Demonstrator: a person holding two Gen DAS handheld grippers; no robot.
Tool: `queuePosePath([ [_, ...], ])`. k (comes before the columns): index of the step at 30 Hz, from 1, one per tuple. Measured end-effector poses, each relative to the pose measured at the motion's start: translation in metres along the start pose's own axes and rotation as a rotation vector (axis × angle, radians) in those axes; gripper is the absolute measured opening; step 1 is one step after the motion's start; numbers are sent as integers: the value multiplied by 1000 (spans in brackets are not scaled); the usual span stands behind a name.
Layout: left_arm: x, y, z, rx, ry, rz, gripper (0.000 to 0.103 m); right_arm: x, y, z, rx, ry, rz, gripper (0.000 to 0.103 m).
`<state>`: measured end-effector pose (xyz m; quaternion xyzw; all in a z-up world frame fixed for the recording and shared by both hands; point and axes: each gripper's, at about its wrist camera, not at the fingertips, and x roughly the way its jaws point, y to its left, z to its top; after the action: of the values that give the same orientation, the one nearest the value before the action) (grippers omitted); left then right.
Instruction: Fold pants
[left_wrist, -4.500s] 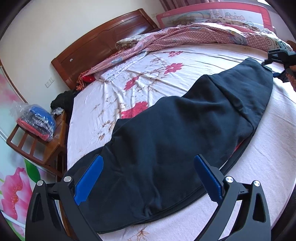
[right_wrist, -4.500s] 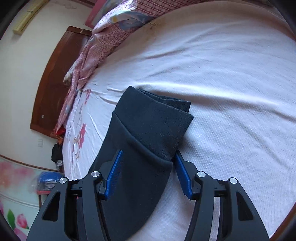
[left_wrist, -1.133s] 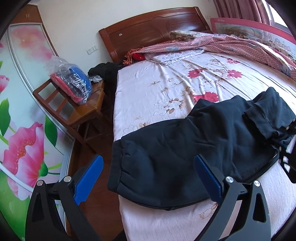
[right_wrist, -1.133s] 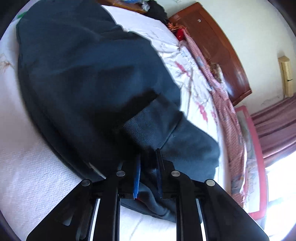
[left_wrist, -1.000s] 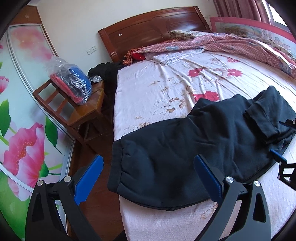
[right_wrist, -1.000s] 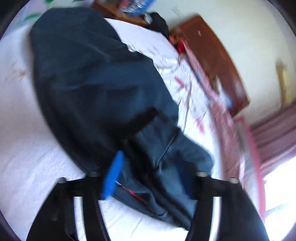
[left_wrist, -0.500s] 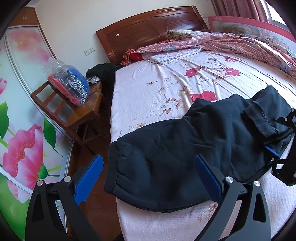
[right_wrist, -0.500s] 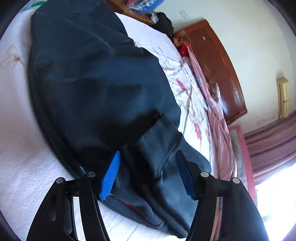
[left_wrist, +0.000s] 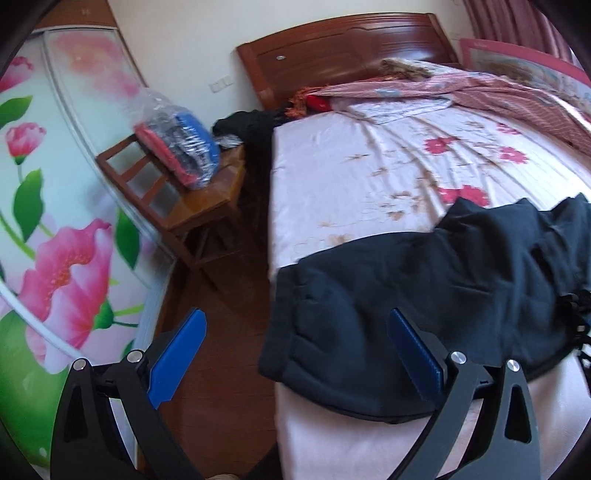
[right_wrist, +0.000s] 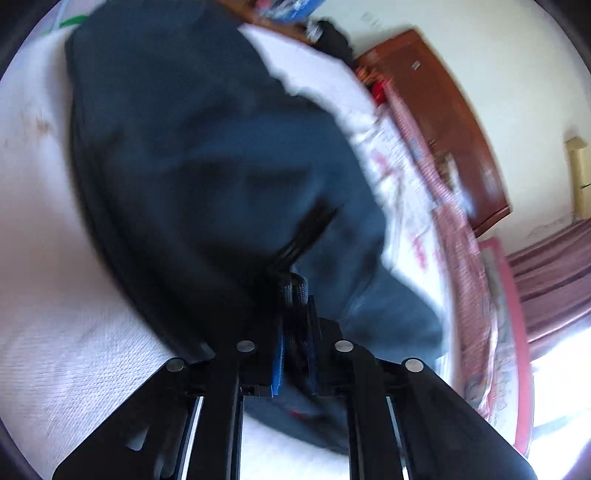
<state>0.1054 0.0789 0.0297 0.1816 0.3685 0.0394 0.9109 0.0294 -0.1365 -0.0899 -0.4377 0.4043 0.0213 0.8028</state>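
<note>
Dark navy pants (left_wrist: 424, 291) lie doubled over across the near corner of the bed, their waistband end (left_wrist: 291, 332) hanging at the mattress edge. My left gripper (left_wrist: 295, 350) is open and empty, held above that end, one finger over the floor. My right gripper (right_wrist: 295, 332) is shut on a bunched fold of the pants (right_wrist: 207, 166); the right wrist view is blurred. The right gripper also shows at the right edge of the left wrist view (left_wrist: 580, 317).
The bed (left_wrist: 369, 158) has a floral sheet, a wooden headboard (left_wrist: 343, 48) and a pink quilt (left_wrist: 498, 85) at the far side. A wooden chair (left_wrist: 192, 195) with a plastic bag of clothes (left_wrist: 177, 144) stands left of the bed, by a flowered wardrobe door (left_wrist: 55, 221).
My right gripper, open around the folded cuff half a second ago, has shut on the pants fabric. My left gripper has drifted left, off the bed's corner, still open.
</note>
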Motion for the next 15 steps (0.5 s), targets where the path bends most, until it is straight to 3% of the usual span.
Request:
queuePosePath([
  [6, 14, 20, -10, -56, 50, 16, 99, -27, -30, 4, 152, -38, 52, 19],
  [10, 10, 10, -4, -34, -1, 0, 99, -14, -96, -14, 525, 16, 133, 19],
  [11, 11, 3, 1, -24, -21, -5, 101, -6, -113, -22, 616, 35, 157, 27],
  [13, 17, -10, 10, -18, -31, -17, 101, 18, -150, -41, 786, 90, 119, 30],
  [15, 24, -27, 23, -28, -59, -67, 101, 43, -179, -57, 937, 86, 198, 30],
])
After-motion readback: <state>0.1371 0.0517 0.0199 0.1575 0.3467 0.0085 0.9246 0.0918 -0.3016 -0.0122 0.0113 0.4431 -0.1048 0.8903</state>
